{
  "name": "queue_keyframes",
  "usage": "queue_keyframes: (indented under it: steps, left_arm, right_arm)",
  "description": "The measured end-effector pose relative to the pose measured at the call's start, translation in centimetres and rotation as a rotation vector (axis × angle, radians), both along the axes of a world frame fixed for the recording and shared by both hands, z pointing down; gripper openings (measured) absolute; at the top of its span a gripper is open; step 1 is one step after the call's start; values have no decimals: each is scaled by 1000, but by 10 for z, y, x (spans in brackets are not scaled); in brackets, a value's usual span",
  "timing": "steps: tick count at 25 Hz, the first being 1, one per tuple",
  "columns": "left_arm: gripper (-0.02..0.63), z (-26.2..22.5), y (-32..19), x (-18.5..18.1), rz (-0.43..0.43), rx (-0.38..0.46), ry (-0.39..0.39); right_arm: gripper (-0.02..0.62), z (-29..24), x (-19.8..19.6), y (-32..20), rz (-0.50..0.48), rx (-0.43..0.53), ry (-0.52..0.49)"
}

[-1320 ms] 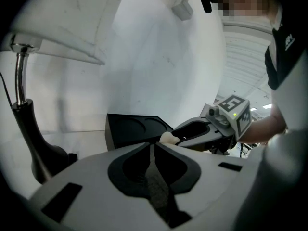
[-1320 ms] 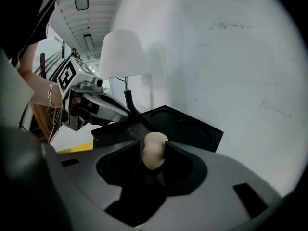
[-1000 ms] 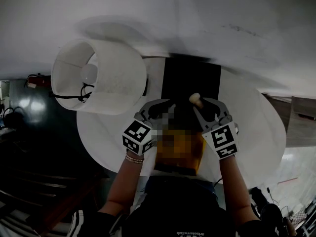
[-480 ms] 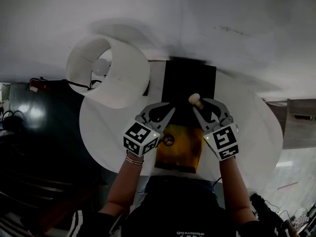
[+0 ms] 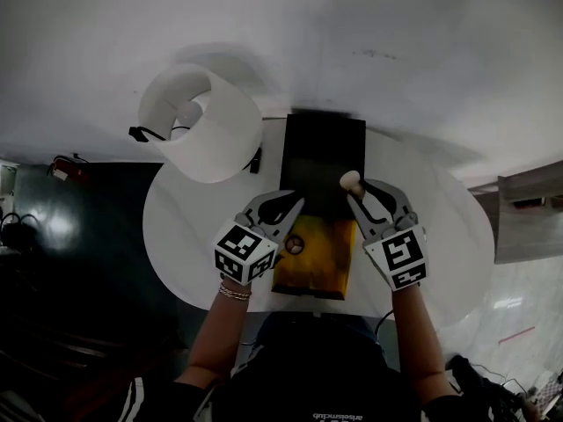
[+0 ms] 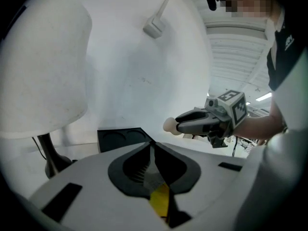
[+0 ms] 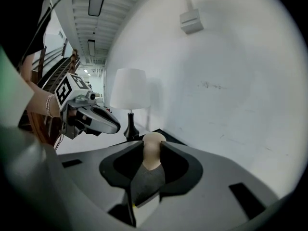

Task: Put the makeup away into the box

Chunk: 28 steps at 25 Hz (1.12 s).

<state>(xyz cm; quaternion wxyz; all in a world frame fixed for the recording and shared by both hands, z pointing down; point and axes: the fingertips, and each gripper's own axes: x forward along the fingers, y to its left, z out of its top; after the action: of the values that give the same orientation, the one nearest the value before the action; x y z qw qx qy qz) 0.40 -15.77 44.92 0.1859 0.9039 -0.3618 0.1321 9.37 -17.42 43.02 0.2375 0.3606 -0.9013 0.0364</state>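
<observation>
- Your right tongs (image 5: 354,193) are gripping a sponge (image 5: 350,180). It is a pale, round makeup sponge, and the two jaws press on its sides.
- The round end of the sponge sticks out past the jaw tips.
- The sponge is up in the air, not in the box. From your head view, it shows over the 5 o'clock corner of the black tray (image 5: 321,152).
- Your left tongs (image 5: 296,203) are closed. The jaws meet, and nothing is between them.
- The left tongs hang at 9 o'clock from the right tongs. They are near each other but not touching.
- Both tongs point toward 12 o'clock, at the white wall (image 5: 396,42).
- The tray lies in the middle of the round white table (image 5: 176,227). It has round dips in it.
- A yellow box (image 5: 317,266) sits at the 6 o'clock side of the tray, right up against it.
- A small round thing (image 5: 295,246) is at the 9 o'clock edge of the box, just beside the left tongs. It is too small to tell what it is.
- A white lamp (image 5: 207,126) stands at 10 o'clock on the table, well apart from the sponge.
- You wear a bracelet (image 5: 234,291) on your left wrist, just behind the marker cube.
</observation>
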Motion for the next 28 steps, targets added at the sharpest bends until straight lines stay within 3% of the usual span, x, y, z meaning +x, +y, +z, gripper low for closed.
queue_keyframes:
  steps: [17, 28]
  left_arm:
    - [23, -2, 65, 10, 27, -8, -9]
    - [22, 5, 84, 33, 117, -30, -32]
  right_arm:
    - [124, -9, 33, 76, 53, 2, -16]
    - [124, -2, 39, 94, 64, -28, -35]
